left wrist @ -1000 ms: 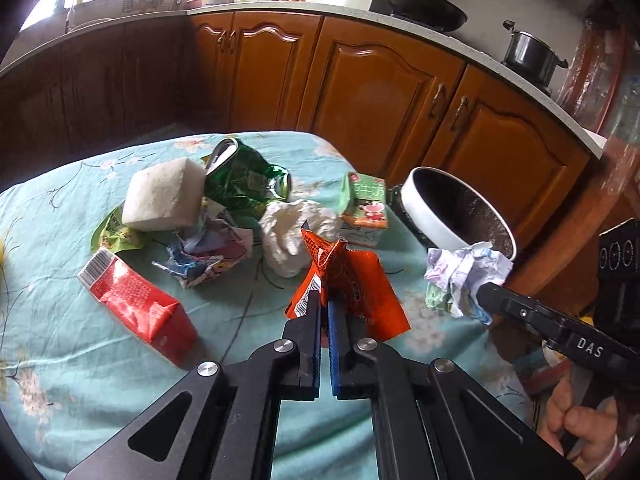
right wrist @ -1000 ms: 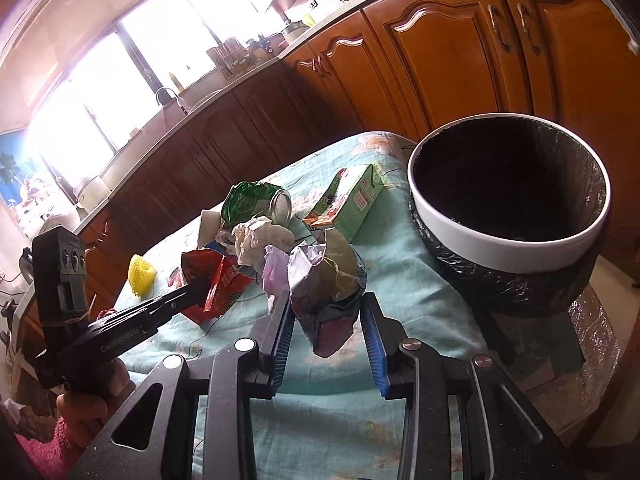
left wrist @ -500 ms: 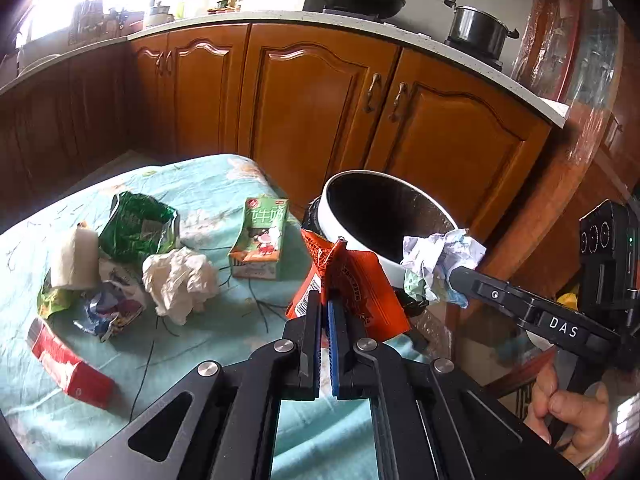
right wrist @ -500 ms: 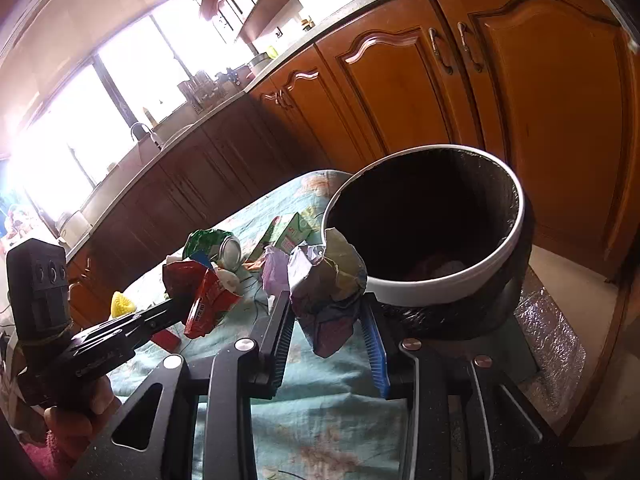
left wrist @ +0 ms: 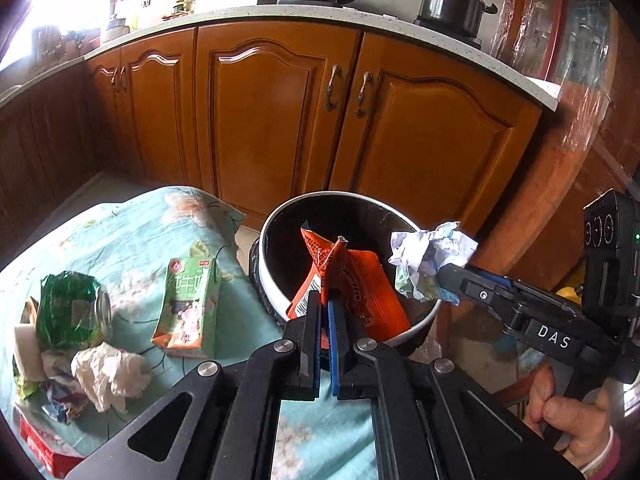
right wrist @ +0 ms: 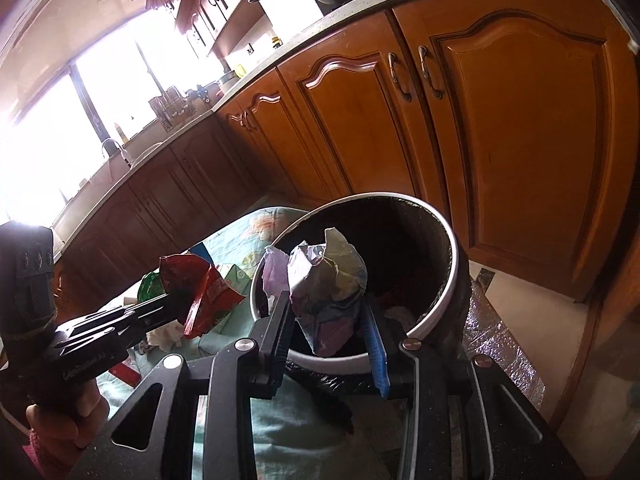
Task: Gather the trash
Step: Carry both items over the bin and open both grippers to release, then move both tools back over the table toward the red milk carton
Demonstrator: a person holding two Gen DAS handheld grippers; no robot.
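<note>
My left gripper (left wrist: 325, 300) is shut on an orange snack wrapper (left wrist: 352, 276), held over the near rim of the white-rimmed bin (left wrist: 276, 220) lined with a black bag. My right gripper (right wrist: 328, 308) is shut on a crumpled paper ball (right wrist: 324, 280), also above the bin (right wrist: 448, 240). In the left wrist view the right gripper (left wrist: 448, 276) comes in from the right with the paper ball (left wrist: 428, 252) over the bin's right rim. In the right wrist view the left gripper (right wrist: 176, 304) shows at left, holding the wrapper (right wrist: 208, 284).
On the floral tablecloth (left wrist: 132, 220) lie a green drink carton (left wrist: 188, 308), a crushed green packet (left wrist: 68, 312), a white tissue wad (left wrist: 108, 372), a red box (left wrist: 44, 448) and other scraps. Wooden cabinets (left wrist: 260, 112) stand behind the bin. A hand (left wrist: 568, 412) grips the right tool.
Both grippers have carried their trash from over the table toward the bin, which now sits directly under the wrapper and the paper ball. The table litter has slid to the left of view.
</note>
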